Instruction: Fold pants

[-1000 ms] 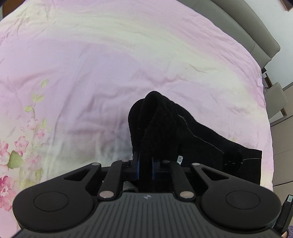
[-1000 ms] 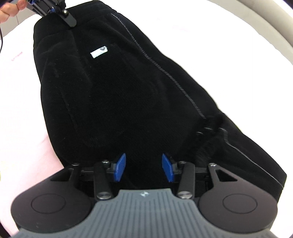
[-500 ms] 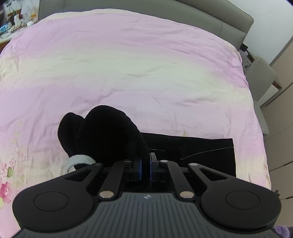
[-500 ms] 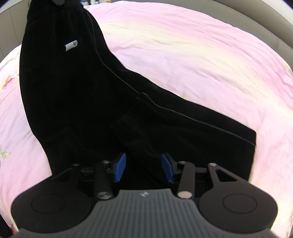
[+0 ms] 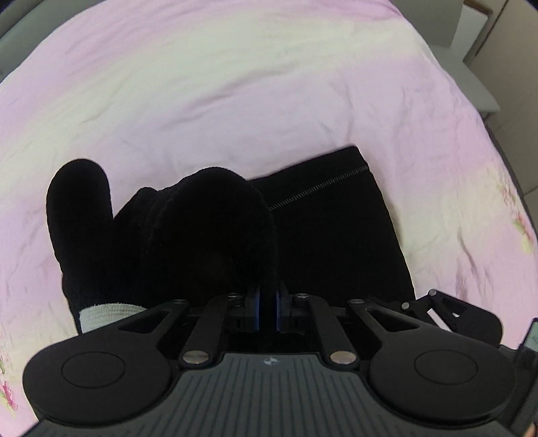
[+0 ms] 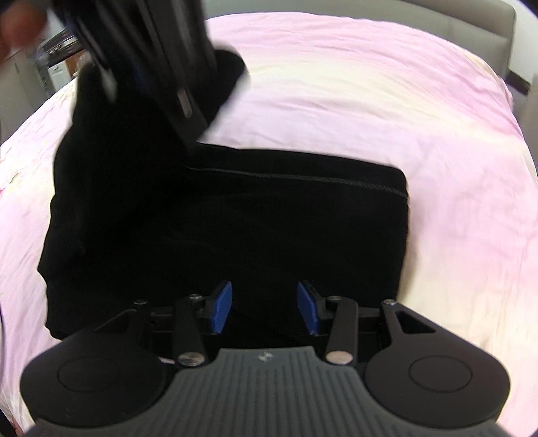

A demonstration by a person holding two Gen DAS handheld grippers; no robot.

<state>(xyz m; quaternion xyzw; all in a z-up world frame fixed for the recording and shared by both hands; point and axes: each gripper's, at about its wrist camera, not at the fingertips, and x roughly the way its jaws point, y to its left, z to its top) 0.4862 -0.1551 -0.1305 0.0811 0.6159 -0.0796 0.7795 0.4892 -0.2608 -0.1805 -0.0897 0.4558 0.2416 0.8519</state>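
Black pants [image 5: 329,235] lie on a pink bed sheet [image 5: 235,84]. My left gripper [image 5: 267,309] is shut on a bunched fold of the pants' waist end [image 5: 208,235], lifted above the flat leg part; a white inner band [image 5: 107,312] shows at lower left. In the right wrist view the pants [image 6: 269,228] lie flat with a grey side seam, and the left gripper [image 6: 161,60] appears blurred at upper left, holding the raised end. My right gripper [image 6: 265,311] is open just above the pants' near edge, with nothing between its blue pads [image 6: 222,309].
The grey headboard [image 6: 487,20] runs along the far side of the bed. A grey chair or nightstand [image 5: 470,60] stands off the bed's right edge. Floral print [image 5: 517,222] marks the sheet's edges. Shelves with clutter [image 6: 57,67] lie beyond the left side.
My left gripper has carried the waist end up and over toward the leg end. The right gripper stays open and has drawn back to the pants' near edge.
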